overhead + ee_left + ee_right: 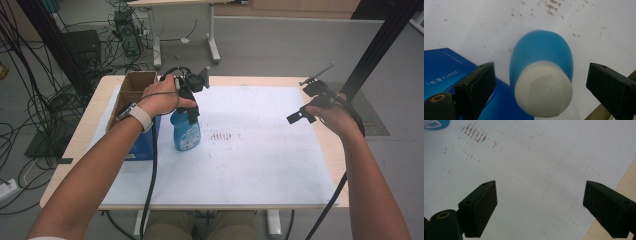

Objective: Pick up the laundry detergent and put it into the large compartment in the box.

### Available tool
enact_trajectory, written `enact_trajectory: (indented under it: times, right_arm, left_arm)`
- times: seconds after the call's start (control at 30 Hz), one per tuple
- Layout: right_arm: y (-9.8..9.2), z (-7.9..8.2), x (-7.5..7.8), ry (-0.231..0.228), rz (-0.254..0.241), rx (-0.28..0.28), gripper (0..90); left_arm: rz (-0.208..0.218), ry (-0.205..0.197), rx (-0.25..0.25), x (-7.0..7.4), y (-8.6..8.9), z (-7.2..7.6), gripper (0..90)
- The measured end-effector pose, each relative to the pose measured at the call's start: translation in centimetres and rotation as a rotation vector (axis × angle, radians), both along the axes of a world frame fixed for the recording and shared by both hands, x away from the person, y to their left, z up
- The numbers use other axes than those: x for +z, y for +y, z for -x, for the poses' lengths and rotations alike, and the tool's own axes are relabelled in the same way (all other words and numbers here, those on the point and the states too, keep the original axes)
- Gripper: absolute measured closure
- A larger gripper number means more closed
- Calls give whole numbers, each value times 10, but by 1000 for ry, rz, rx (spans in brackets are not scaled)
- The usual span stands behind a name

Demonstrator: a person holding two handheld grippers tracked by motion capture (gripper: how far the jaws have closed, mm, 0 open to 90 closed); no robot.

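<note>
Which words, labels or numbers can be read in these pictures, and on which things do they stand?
Blue box: white characters printed on its face, with a finer line above them; both too small and blurred to quote.
Blue bottle: a printed label on its front; too small to read.
Same bottle, right gripper view: a barcode with digits on its label; digits too small to read.
White sheet: only brown marks, no writing.

Even soft light, close-ups blurred
</note>
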State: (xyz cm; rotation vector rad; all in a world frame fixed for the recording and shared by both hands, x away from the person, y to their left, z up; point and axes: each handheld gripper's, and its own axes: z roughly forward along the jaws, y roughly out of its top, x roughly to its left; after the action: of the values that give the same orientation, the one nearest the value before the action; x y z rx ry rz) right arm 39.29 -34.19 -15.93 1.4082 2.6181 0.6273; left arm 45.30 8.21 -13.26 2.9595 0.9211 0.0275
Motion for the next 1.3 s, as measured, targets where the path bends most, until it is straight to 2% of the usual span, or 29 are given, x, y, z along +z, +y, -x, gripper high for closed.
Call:
enact_trajectory:
  times: [1.3]
  right_arm:
    - [0, 0, -1, 4, -2, -3, 121]
  left_arm:
    - [13, -10, 8, -1, 1, 3, 95]
